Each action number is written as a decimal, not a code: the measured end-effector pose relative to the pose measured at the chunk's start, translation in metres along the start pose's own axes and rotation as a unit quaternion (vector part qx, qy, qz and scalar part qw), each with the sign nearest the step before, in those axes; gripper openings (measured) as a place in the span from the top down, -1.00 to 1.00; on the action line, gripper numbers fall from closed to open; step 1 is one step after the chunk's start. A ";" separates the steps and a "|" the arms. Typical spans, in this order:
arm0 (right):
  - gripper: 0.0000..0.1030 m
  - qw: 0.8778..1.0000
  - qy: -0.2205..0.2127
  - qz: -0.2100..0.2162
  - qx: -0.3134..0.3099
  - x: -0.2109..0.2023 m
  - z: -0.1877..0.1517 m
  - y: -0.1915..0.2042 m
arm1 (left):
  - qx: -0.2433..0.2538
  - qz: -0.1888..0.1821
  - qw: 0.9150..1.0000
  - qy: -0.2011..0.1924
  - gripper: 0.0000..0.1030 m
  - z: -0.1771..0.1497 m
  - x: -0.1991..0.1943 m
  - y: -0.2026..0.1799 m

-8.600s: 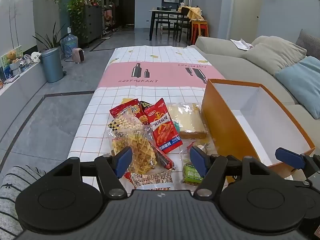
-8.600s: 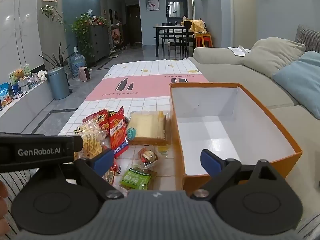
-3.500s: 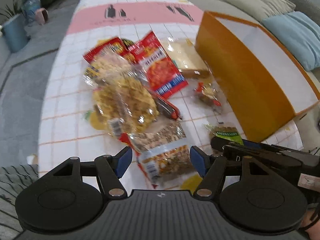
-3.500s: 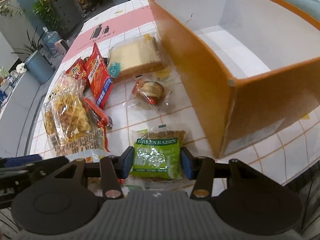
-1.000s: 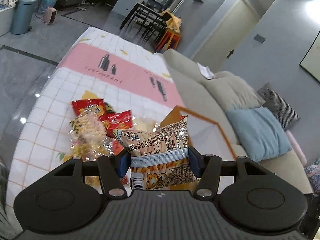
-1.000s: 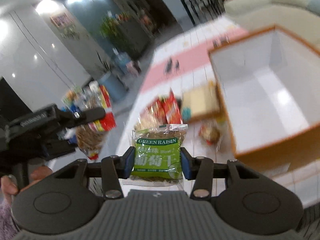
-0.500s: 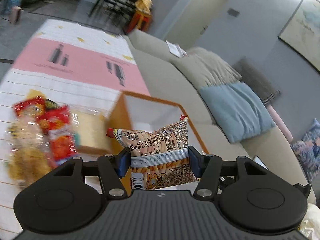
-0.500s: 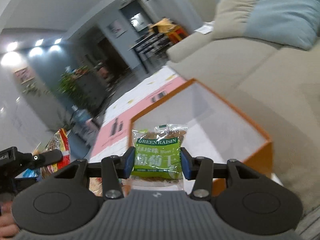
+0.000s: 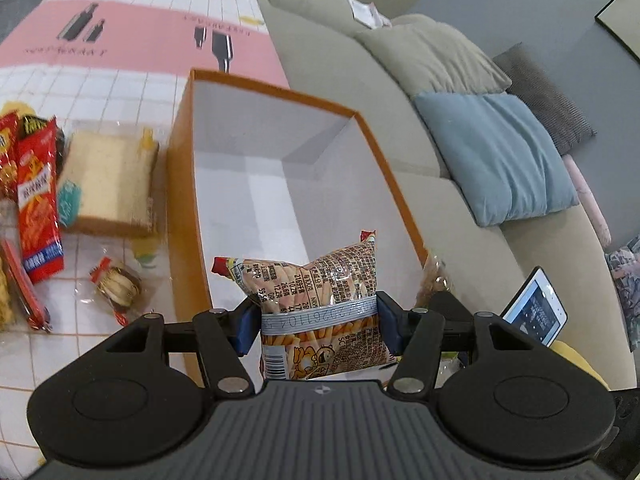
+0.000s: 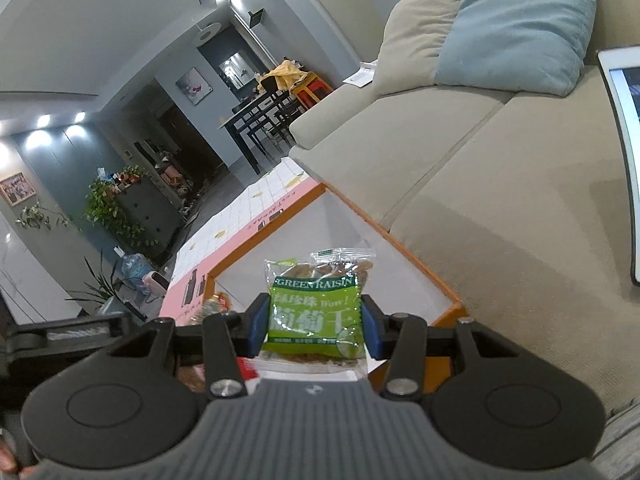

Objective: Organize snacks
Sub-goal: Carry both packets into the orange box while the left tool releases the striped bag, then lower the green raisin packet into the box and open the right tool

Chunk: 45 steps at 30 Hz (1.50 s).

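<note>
Both bags got carried over the box [image 9: 280, 184]: left gripper [image 9: 318, 326] jaws clamp the snack bag [image 9: 312, 280], right gripper [image 10: 310, 326] jaws clamp the raisin bag [image 10: 314, 308]. Box is empty (more snacks [image 9: 38, 184] wait at 9 o'clock).

A beige sofa [image 10: 500, 168] with a blue cushion [image 10: 520, 24] and a beige one [image 10: 412, 28] runs beside a table under a pink-and-white cloth [image 9: 132, 40], with a dark dining table [image 10: 260, 116], potted plants [image 10: 116, 208] and ceiling spotlights [image 10: 40, 128] beyond.
</note>
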State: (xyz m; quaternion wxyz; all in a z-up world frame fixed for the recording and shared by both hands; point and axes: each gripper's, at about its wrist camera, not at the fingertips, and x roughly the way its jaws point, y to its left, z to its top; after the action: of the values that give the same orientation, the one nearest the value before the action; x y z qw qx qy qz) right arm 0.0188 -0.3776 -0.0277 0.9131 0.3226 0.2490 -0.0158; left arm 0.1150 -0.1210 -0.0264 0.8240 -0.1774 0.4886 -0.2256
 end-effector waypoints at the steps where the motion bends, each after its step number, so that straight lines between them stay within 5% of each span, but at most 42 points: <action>1: 0.11 1.000 0.001 0.001 0.002 0.000 0.000 0.000 | 0.000 0.005 1.000 0.004 -0.35 0.000 0.001 0.001; 5: 0.11 1.000 0.004 0.004 0.005 0.000 0.000 -0.002 | 0.029 0.027 0.999 0.010 -0.69 -0.004 -0.004 -0.004; 17: 0.10 0.999 0.019 0.008 -0.043 0.016 0.001 0.013 | 0.089 0.085 0.992 -0.039 -0.69 -0.010 -0.040 -0.012; 34: 0.09 0.974 0.024 -0.086 -0.207 0.050 -0.019 0.042 | 0.066 0.071 0.995 -0.026 -0.69 -0.010 -0.043 0.010; 43: 0.06 0.977 0.042 -0.083 -0.192 0.050 -0.018 0.037 | 0.076 0.076 0.994 -0.024 -0.69 -0.012 -0.044 0.006; 45: -0.13 0.979 0.038 -0.075 -0.186 0.045 -0.017 0.036 | 0.076 0.079 0.994 -0.025 -0.69 -0.012 -0.045 0.007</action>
State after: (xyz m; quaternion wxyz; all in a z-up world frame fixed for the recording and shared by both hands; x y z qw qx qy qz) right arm 0.0573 -0.3334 -0.0392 0.9432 0.1276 0.3058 -0.0249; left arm 0.0864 -0.0917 -0.0025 0.8620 -0.0810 0.4620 -0.1921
